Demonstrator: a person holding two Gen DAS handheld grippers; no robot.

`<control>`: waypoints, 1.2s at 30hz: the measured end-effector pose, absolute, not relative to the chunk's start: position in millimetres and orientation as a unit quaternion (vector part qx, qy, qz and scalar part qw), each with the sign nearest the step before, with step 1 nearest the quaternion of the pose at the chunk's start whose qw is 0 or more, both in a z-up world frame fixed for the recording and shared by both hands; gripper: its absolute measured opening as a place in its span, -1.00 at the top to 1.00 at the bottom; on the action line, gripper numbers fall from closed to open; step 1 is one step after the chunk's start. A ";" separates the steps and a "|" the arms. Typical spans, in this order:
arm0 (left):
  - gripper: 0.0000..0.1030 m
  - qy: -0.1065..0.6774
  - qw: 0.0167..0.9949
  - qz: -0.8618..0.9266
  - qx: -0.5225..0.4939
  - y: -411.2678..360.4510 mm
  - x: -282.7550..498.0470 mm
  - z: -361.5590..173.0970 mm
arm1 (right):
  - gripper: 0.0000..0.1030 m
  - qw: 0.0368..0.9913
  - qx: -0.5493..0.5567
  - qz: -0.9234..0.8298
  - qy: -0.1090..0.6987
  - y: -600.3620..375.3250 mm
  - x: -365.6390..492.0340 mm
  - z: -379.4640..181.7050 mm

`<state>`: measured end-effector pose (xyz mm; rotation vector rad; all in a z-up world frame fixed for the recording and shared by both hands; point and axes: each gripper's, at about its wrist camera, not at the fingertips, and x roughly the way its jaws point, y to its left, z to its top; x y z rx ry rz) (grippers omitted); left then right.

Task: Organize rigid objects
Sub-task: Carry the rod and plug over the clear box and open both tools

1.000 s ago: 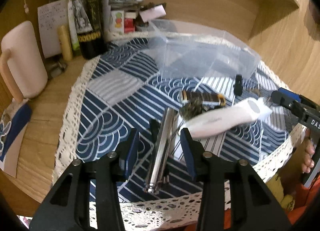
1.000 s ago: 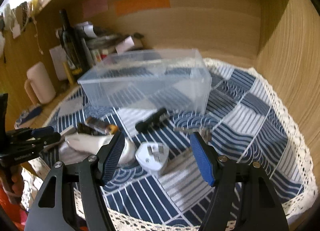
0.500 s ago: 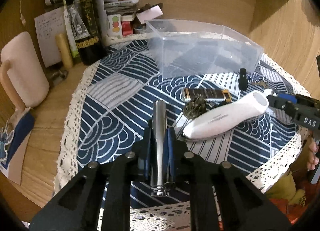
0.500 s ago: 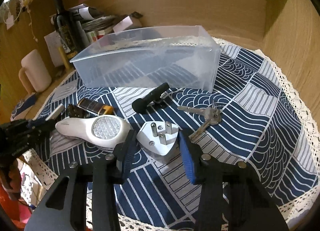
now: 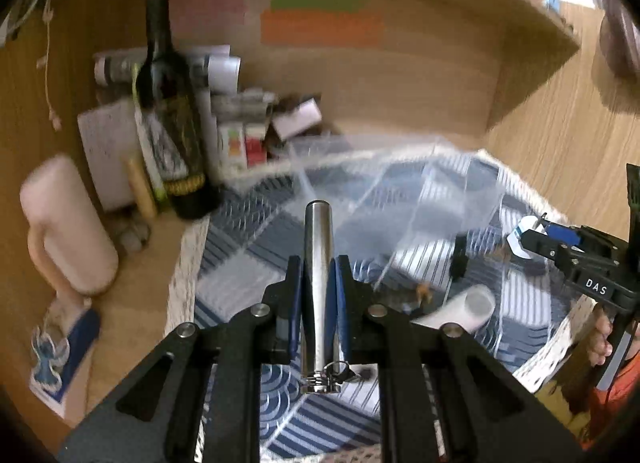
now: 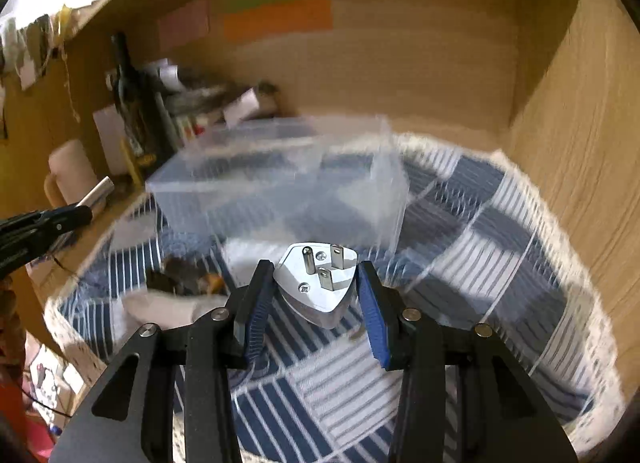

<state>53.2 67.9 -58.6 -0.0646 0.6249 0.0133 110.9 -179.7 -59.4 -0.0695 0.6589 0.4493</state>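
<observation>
The metal cylinder (image 5: 318, 263) sits clamped between the blue pads of the left gripper (image 5: 318, 275), lengthwise along the fingers with its ringed end nearest the camera. It looks lifted off the cloth, a grip along the axis that should keep a smooth round bar from rolling out. The white plug adapter (image 6: 318, 283) is pinched at its sides by the right gripper (image 6: 316, 295), prongs facing up and clear of the pads, and it too appears raised above the cloth.

Just beyond both held things stands the clear plastic box (image 6: 280, 187), open at the top and apparently bare inside; it is the likely home for the loose items, so both loads seem on their way toward it. Still lying on the blue patterned tablecloth (image 6: 460, 263), near and to the left of the plug, are a white handheld device (image 6: 168, 309) and something small and dark, too blurred to name. A wine bottle (image 5: 172, 119) and a pink mug (image 5: 64, 223) stand at the far left, off the cloth.
</observation>
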 end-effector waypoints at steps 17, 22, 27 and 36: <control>0.71 0.260 0.965 -0.001 -0.034 64.0 139.5 6.6 | 0.24 0.943 -0.049 0.226 0.241 -164.1 178.0 7.8; 0.71 0.284 0.958 -0.004 -0.035 62.7 175.7 -5.4 | 0.24 0.932 -0.061 0.239 0.264 -150.8 202.9 -6.0; 0.71 0.321 0.947 -0.016 -0.026 55.8 203.8 -31.0 | 0.24 0.920 -0.076 0.247 0.293 -140.7 223.8 -24.3; 0.71 0.377 0.926 -0.035 -0.003 35.8 231.6 -72.2 | 0.24 0.890 -0.113 0.257 0.361 -118.4 249.0 -65.4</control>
